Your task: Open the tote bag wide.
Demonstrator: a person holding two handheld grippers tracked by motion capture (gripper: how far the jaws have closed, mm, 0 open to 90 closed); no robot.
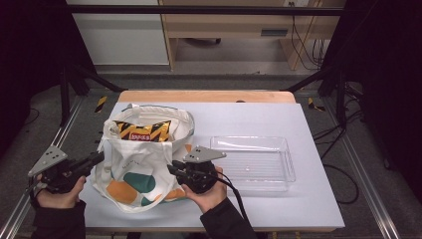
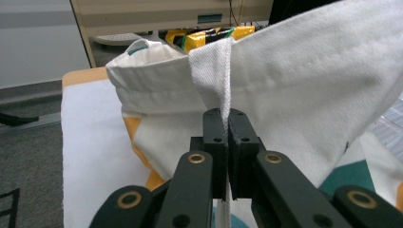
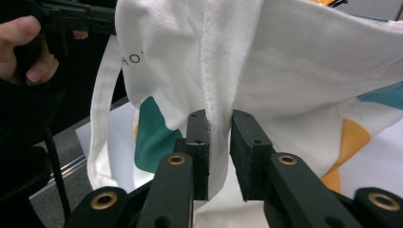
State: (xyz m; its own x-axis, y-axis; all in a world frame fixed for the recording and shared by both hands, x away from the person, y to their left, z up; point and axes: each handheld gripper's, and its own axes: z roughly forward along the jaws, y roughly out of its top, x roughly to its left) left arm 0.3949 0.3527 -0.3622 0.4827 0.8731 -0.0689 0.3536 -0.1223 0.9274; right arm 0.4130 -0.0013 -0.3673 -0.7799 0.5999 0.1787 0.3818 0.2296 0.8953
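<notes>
Tote bag [image 1: 144, 159], frame centre-left: "HO" legible in right gripper view. Left gripper [image 2: 227, 137] and right gripper [image 3: 219, 142] jaws each pinching a strap.

We are seeing a woven matt cloth tote bag [image 1: 144, 164], a glossy crinkled snack packet [image 1: 143, 130] inside, a clear shiny plastic tray [image 1: 254, 163] at three o'clock, matt black gripper jaws, brass-coloured rivets.
</notes>
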